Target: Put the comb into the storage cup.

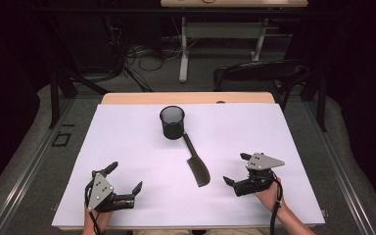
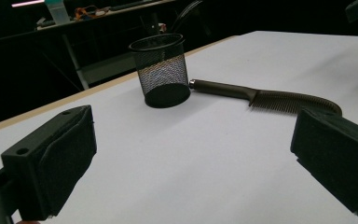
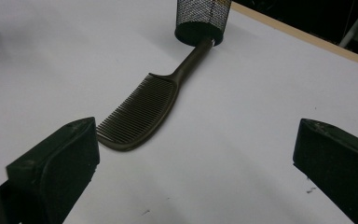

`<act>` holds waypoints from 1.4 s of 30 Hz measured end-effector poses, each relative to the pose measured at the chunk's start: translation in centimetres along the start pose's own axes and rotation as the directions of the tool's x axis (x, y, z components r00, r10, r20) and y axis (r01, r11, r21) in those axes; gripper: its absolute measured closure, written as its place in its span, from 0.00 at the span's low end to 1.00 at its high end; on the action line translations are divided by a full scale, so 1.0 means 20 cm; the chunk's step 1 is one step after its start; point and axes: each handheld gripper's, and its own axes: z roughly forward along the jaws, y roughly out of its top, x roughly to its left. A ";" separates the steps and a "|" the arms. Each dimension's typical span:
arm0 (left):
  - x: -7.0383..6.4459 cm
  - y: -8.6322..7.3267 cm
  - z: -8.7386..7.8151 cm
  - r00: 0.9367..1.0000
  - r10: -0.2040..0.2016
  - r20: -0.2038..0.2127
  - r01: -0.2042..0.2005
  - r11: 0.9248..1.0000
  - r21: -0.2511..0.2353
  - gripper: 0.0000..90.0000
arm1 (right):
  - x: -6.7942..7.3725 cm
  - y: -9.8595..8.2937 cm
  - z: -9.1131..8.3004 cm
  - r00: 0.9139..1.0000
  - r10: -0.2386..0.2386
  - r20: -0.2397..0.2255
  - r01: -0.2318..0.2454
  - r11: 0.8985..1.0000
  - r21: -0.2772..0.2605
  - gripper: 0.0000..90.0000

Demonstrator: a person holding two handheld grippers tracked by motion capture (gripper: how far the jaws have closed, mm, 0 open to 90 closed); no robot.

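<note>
A dark comb point(image 1: 197, 165) lies flat mid-bench, its handle tip touching the foot of the upright black mesh cup point(image 1: 172, 122) just beyond, while the left gripper point(image 1: 124, 182) and right gripper point(image 1: 236, 169) rest near either side, jaws apart and empty.

1. The mesh pen cup point(image 1: 172, 122) stands upright on the bench point(image 1: 127, 142), toward its far middle.
2. The comb point(image 1: 197, 160) lies flat on the bench in front of the cup, its handle end touching or just beside the cup's base.
3. The left hand-held gripper point(image 1: 125, 177) sits at the near left, and the right hand-held gripper point(image 1: 236, 169) at the near right; the comb lies between them.
</note>
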 end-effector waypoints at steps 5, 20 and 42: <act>0.00 0.00 0.00 1.000 0.004 -0.001 -0.004 1.000 -0.001 0.00 | 0.00 0.01 0.02 1.000 0.000 -0.010 0.000 1.000 0.018 0.01; 0.01 0.00 0.00 1.000 -0.001 0.002 0.001 1.000 -0.001 0.00 | -0.02 0.06 0.18 0.998 0.019 -0.059 -0.013 0.995 0.098 0.00; 0.01 0.00 0.02 1.000 -0.003 0.009 0.003 1.000 0.005 0.00 | 0.00 0.11 0.27 0.994 -0.029 -0.103 0.049 0.979 0.196 0.75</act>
